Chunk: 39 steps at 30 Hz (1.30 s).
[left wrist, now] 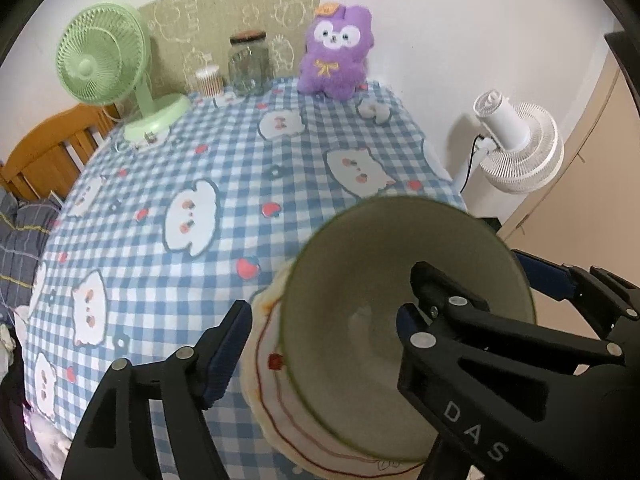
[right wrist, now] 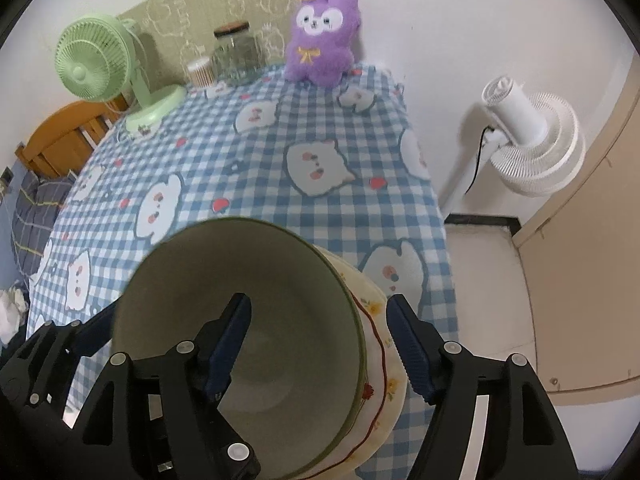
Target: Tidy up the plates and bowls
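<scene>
Checked blue-and-white cloth with cartoon animals covers the table (left wrist: 240, 168) under both tools, and everything that matters sits at its near edge.

Between the fingers of the left gripper (left wrist: 320, 332) rises the left wall of a greenish bowl (left wrist: 384, 264): one blue pad stands outside it, apart from the rim, the other hangs inside the hollow without pressing. So the jaws are released, straddling the wall rather than pinching it. The right gripper (right wrist: 320, 336) does the same on the opposite side, one pad inside the bowl (right wrist: 240, 300), the other outside beside the plate's edge, with clear gaps showing; it too is let go.

Directly under the bowl lies a cream plate (left wrist: 272, 364) with a wavy red line and small flowers, its rim (right wrist: 380, 344) jutting out past the bowl on both sides. I judge the bowl has been set on the plate to make one stack, which is why each tool took one side of it: two grips keep a wide bowl level.

Farther ahead of the jaws the cloth is bare up to the wall, where a green fan (left wrist: 100, 56), a small round container (left wrist: 209, 79), a glass jar (left wrist: 249, 64) and a purple plush toy (left wrist: 338, 56) stand. Off to the right, beyond the table edge, is a white fan (right wrist: 532, 140).
</scene>
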Each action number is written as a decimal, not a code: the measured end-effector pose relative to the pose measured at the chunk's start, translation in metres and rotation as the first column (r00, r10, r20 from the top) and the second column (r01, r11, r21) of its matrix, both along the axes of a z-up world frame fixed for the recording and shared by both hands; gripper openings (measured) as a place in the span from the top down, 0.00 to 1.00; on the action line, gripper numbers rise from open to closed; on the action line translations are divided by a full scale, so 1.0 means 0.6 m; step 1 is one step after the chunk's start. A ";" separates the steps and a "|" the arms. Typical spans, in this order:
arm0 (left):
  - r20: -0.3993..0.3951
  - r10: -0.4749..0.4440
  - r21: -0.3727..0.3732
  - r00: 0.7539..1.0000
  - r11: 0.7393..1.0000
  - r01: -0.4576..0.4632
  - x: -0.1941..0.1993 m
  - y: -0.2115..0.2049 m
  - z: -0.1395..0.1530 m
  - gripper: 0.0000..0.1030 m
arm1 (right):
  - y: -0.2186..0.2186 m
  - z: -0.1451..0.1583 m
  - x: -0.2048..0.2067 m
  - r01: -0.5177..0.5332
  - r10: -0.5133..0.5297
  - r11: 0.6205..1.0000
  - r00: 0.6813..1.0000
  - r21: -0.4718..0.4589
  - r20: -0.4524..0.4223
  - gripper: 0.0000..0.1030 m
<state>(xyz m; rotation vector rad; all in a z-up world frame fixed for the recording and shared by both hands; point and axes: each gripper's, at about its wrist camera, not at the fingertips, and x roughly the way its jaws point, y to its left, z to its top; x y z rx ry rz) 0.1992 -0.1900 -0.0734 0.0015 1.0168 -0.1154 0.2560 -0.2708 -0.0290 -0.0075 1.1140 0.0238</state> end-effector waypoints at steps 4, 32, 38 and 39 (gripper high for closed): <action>0.048 -0.006 0.001 0.999 1.000 0.006 -0.010 0.021 0.025 0.19 | 0.010 0.027 -0.012 0.026 -0.027 1.000 0.998 0.010 0.048 0.21; 0.272 0.018 0.053 0.962 0.998 -0.033 -0.138 0.320 0.131 0.03 | 0.207 0.150 -0.161 0.146 -0.138 0.989 0.945 -0.005 0.298 0.13; 0.298 0.008 0.055 0.954 0.998 -0.026 -0.159 0.363 0.139 0.02 | 0.234 0.152 -0.193 0.178 -0.169 0.984 0.938 -0.003 0.304 0.11; 0.303 0.009 0.058 0.953 0.998 -0.028 -0.163 0.368 0.140 0.02 | 0.237 0.152 -0.198 0.177 -0.166 0.984 0.937 -0.006 0.306 0.11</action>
